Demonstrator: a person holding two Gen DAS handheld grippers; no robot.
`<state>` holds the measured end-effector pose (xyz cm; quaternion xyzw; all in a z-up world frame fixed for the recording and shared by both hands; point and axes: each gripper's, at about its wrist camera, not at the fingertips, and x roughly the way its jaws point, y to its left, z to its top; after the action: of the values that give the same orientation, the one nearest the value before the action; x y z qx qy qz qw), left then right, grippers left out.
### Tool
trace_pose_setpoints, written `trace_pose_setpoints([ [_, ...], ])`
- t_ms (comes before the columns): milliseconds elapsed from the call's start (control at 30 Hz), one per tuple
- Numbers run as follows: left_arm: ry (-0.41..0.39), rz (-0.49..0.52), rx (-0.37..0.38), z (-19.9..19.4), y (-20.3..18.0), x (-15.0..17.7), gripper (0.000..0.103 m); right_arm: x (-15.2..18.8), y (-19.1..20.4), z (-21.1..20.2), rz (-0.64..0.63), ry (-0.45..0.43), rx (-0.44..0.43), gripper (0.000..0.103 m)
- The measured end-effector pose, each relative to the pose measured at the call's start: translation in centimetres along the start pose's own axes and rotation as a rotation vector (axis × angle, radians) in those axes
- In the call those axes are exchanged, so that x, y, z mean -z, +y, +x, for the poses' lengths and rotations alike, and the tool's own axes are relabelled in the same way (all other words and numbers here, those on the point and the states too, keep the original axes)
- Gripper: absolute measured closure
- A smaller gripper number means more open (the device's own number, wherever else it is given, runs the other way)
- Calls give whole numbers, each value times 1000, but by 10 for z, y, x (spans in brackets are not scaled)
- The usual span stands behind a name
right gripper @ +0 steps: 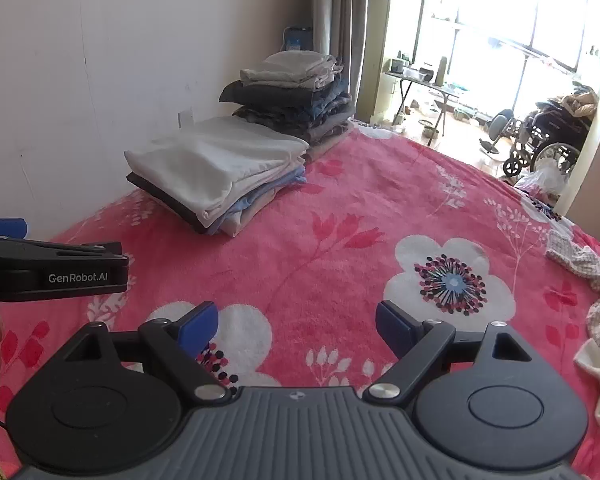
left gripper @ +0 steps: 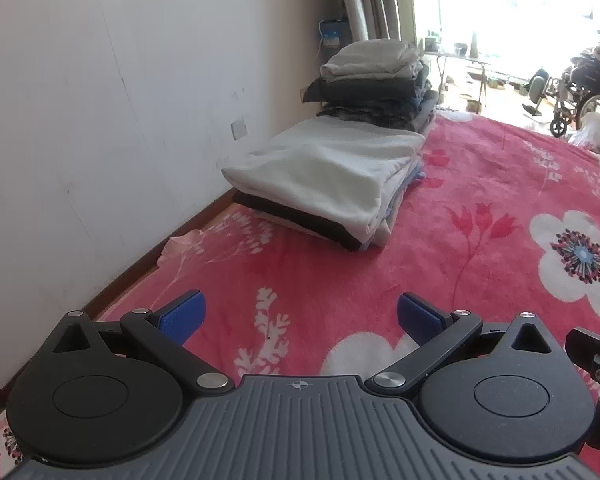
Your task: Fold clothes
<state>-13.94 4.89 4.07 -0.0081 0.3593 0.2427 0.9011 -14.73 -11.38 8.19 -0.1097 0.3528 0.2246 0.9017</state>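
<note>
On blanket [right gripper: 340, 220], folded stacks [right gripper: 220, 164]

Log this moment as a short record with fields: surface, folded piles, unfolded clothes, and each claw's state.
surface: pink floral blanket
near pile: folded light clothes, white piece on top, beside the wall
far pile: taller stack of dark folded clothes, light piece on top, behind the near pile
unfolded: checkered garment crumpled at the blanket's right edge
left claw: open, empty, above the blanket
right claw: open, empty, above the blanket
background: wheelchair by the bright window
</note>
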Motion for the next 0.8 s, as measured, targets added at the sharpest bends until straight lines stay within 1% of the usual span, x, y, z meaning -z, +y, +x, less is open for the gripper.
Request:
trace_pose_setpoints([
  [800,15,-1,0,1,1,1,0,2,1,3,-1,19,2,14],
])
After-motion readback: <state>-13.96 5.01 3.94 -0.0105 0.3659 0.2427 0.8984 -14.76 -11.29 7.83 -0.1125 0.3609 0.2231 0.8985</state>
